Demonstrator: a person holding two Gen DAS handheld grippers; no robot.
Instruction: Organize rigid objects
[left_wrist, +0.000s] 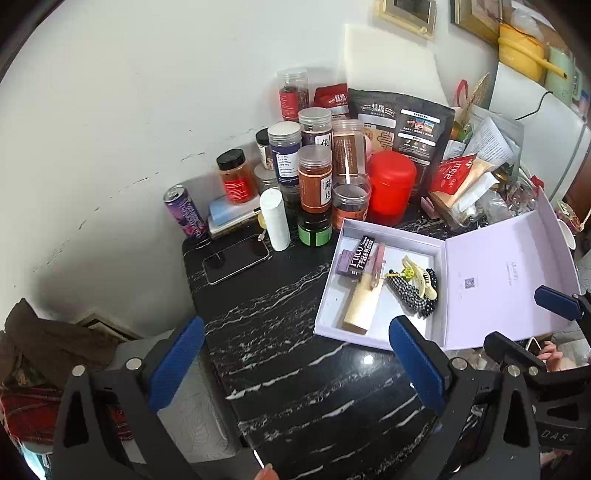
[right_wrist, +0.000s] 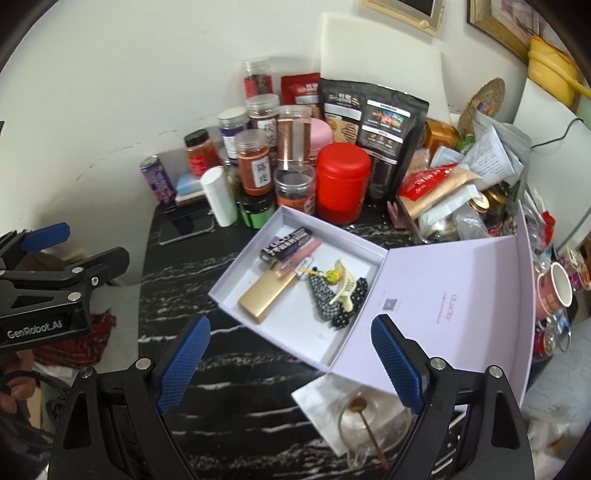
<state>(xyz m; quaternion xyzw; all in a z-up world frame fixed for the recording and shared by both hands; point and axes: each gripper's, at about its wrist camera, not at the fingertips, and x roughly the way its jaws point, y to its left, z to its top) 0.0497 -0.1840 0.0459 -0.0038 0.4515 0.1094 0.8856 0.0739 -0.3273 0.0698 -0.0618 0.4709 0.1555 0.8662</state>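
An open lilac box (left_wrist: 332, 306) (right_wrist: 325, 332) lies on the black marble table (left_wrist: 280, 325) with its lid (left_wrist: 498, 288) (right_wrist: 454, 295) folded out to the right. Inside it are a gold case (left_wrist: 364, 302) (right_wrist: 267, 295), a dark lettered carton (left_wrist: 360, 254) (right_wrist: 288, 243), a pink tube (left_wrist: 377, 266) (right_wrist: 301, 254), a cream claw clip (left_wrist: 419, 275) (right_wrist: 345, 286) and a checked bow (left_wrist: 406, 291) (right_wrist: 325, 299). My left gripper (left_wrist: 297, 363) (right_wrist: 85, 247) hangs open over the table, left of the box. My right gripper (right_wrist: 291, 362) (left_wrist: 532, 328) is open above the box's near edge. Both are empty.
Spice jars (left_wrist: 316, 177), a red canister (left_wrist: 391, 184) (right_wrist: 343, 181), a black pouch (right_wrist: 373, 122), a white bottle (left_wrist: 275, 219), a can (left_wrist: 184, 212) and a phone (left_wrist: 236, 258) crowd the back. A mug (right_wrist: 556, 291) stands right. A glass dish with a spoon (right_wrist: 369, 417) sits near me.
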